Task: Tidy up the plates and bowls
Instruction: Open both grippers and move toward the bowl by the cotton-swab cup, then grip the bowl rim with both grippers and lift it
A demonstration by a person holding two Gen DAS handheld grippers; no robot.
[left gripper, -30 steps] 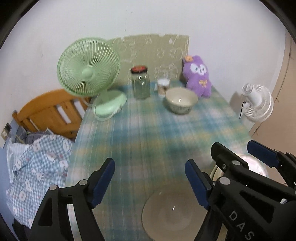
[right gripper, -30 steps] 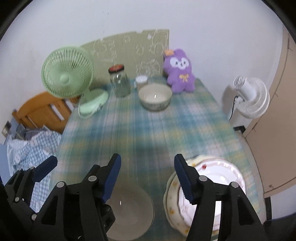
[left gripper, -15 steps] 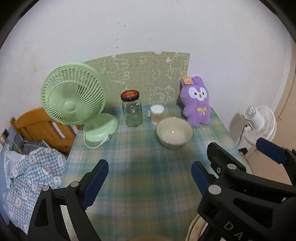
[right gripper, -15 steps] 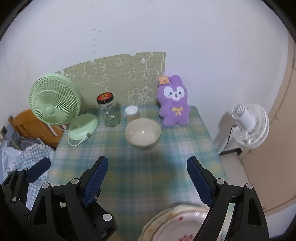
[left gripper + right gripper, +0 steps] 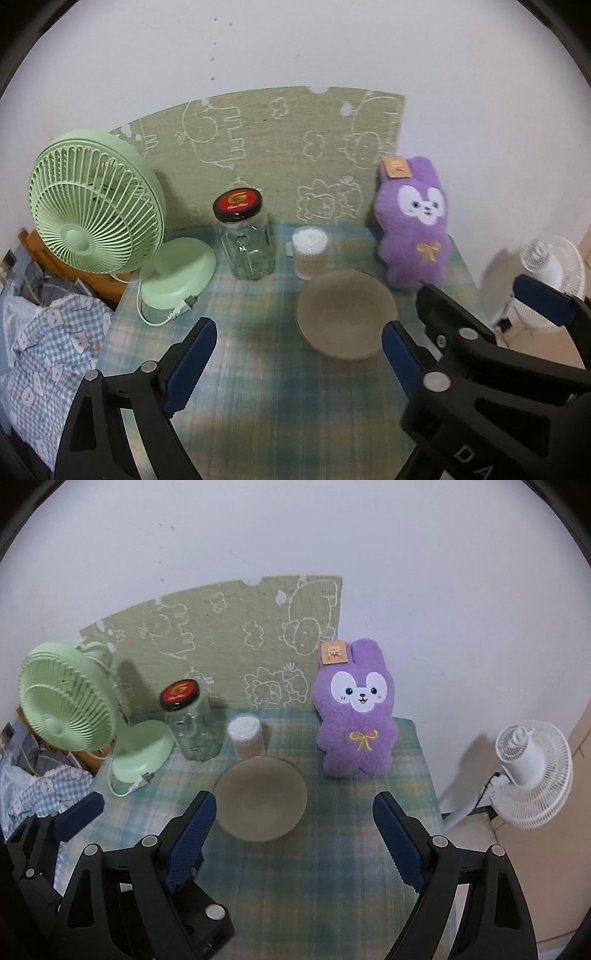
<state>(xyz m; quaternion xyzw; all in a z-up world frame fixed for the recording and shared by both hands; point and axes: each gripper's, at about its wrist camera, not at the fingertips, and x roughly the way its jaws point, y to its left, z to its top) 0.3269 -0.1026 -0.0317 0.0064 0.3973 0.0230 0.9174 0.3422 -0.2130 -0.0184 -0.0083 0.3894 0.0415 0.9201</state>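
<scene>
Holding both grippers over the near half of the checked surface, pointed down and forward at the far end. Left gripper: fingers spread wide, nothing between them. Right gripper: fingers likewise spread wide and empty; its log reading settled after a jump, so I am treating it as open.

Task status, judged from these views only: one beige bowl is sitting alone toward the back of the surface, untouched, apart from any other dish. No plate is showing in either view right now, so I cannot tell how any stack stands. I am reading the bowl as still waiting to be collected.

Surroundings near the bowl: cotton-swab tub just behind it, glass jar with a red lid to its left, purple plush rabbit to its right, green desk fan with its cord trailing on the cloth. Tub and jar are crowding the bowl's far rim; I am noting both as knock-over risks.
</scene>
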